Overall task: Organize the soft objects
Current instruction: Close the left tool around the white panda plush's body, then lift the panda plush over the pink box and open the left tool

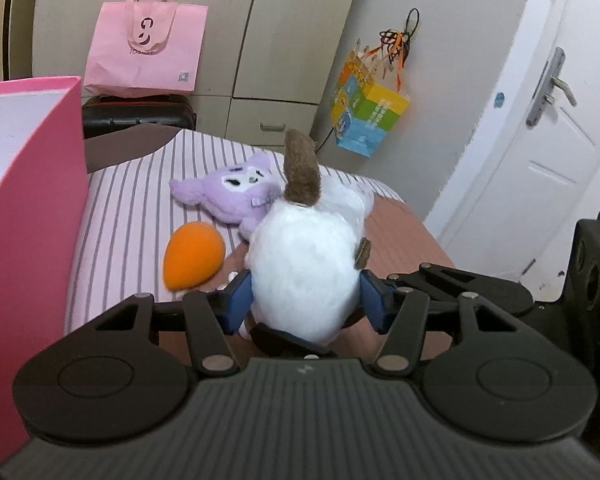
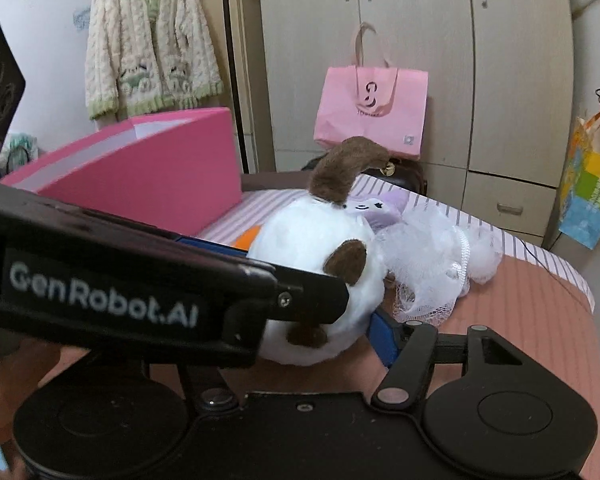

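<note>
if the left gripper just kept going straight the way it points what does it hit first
The white plush toy already sits between the left gripper fingers, so that comes first; beyond it, probably the purple plush.

Left gripper (image 1: 302,294) blue pads pressed on both flanks of round white plush toy with brown horn (image 1: 304,272). Purple plush owl (image 1: 236,194) touching it behind, orange egg-shaped sponge (image 1: 194,255) just left, on striped bedsheet (image 1: 132,200). Pink box (image 1: 28,208) far left.

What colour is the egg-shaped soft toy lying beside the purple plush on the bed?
Orange: the egg-shaped toy shows best in the left wrist view.
</note>
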A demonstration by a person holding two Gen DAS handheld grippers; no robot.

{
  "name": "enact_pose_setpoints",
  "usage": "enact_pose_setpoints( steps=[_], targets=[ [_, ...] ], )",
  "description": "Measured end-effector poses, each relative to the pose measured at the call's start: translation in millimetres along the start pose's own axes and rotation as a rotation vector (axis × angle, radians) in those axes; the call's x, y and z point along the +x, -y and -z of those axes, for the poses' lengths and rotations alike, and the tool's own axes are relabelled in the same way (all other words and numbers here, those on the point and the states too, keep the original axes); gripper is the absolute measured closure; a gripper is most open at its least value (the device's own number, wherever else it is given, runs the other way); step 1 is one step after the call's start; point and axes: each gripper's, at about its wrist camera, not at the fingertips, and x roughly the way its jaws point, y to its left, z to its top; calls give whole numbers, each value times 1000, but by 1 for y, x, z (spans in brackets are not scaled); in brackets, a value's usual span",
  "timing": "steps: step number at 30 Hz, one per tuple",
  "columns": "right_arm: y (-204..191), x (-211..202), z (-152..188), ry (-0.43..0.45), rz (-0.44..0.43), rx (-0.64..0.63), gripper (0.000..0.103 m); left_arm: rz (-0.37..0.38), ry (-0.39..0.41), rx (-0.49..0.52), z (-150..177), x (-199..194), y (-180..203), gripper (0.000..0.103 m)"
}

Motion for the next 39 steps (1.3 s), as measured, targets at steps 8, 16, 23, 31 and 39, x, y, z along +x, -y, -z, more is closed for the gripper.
enact_pose_setpoints(
  steps=[8, 16, 23, 31, 39],
  targets=[
    [-18, -26, 9, 14, -46, 48, 34, 5, -17, 4, 11, -36, 4, 47],
    [-43, -51, 21, -13, -28, 20, 34, 13, -45, 30, 31, -65, 16, 47],
    [-55, -75, 29, -42, -20, 38, 34, 50, -59, 27, 47, -87, 21, 47],
    [-76, -95, 36, -75, -17, -15, 33, 72, -79, -7, 66, -110, 21, 47],
    [-103, -107, 44, -127, -27, -126, 34, 55, -141, 23, 80, -130, 22, 47]
  ],
)
